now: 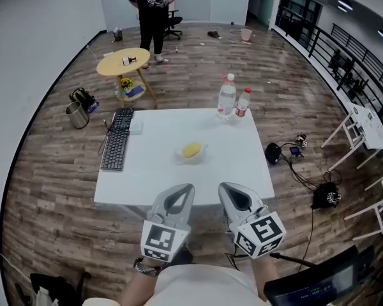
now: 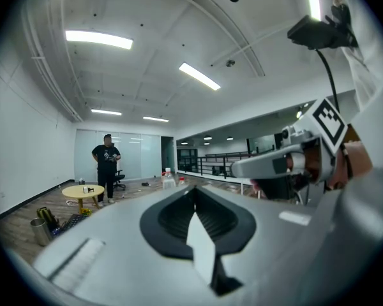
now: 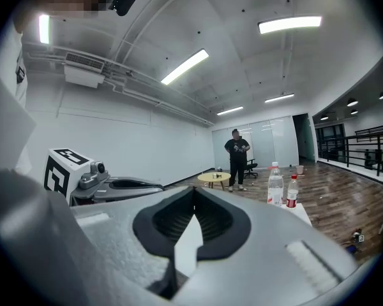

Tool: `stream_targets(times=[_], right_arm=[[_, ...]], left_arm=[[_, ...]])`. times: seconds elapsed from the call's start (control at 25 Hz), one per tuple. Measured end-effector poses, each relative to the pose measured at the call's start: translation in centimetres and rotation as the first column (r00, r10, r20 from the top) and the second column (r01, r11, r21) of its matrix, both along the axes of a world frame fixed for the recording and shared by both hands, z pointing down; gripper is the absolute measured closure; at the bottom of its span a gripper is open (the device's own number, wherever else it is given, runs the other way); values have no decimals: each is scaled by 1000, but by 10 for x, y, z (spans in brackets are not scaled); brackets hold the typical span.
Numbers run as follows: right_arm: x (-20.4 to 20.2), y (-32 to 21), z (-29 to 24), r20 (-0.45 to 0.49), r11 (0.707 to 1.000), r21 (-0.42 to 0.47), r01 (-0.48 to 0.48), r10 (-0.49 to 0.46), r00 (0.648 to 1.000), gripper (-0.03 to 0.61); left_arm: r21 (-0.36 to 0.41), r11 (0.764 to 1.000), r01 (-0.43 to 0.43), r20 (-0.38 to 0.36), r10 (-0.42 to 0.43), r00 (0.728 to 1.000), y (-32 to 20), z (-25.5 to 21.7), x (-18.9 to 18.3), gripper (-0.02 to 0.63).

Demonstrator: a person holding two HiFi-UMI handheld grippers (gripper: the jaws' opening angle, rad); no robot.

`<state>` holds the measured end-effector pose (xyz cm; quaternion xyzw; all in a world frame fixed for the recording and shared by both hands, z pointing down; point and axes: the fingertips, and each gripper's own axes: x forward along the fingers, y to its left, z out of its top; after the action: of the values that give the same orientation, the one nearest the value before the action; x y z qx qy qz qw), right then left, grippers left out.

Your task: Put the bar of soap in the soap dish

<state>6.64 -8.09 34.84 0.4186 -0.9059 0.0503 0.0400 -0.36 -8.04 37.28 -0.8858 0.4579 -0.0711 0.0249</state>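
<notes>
Nearest the person, the left claw [image 1: 184, 189] and the right claw [image 1: 226, 188] are held side by side, just apart from each other, with their tips at the near edge of the white tabletop [image 1: 153, 180]. Each claw's own view shows its two jaws pressed together with nothing between them, and both point out across the room roughly level.

Further in, about the middle of the tabletop, the yellow bar of soap [image 1: 191, 150] lies well apart from both claws. It seems to sit in a clear shallow soap dish [image 1: 179, 156], though the dish is too faint to be sure.

Along the left edge of the tabletop lies a black keyboard [image 1: 115, 149]. At the far edge stand two clear bottles [image 1: 227, 97], upright and close together, the smaller one with a red label.

Beyond, on the wooden floor [image 1: 198, 69], is a round yellow table [image 1: 122, 62], and behind it stands a person [image 1: 152, 8] in dark clothes.
</notes>
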Motion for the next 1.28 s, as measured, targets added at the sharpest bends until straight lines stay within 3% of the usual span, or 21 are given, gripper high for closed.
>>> stream_targets(times=[0.64,1.08,1.28], right_arm=[[61,128,10,8,999,-34,2,-2,1000,577],[71,164,-3,2,1000,-13,17,-17,1000,577],[72,171,9,6,999,-54,3,-3,1000,577]], left_arm=[[-11,998,57,10,-57,998,124,8,43,606],[6,997,72,31,-72,997,165,-8,51,607],[-18,997,78,36,-78,996,173,0,44,606]])
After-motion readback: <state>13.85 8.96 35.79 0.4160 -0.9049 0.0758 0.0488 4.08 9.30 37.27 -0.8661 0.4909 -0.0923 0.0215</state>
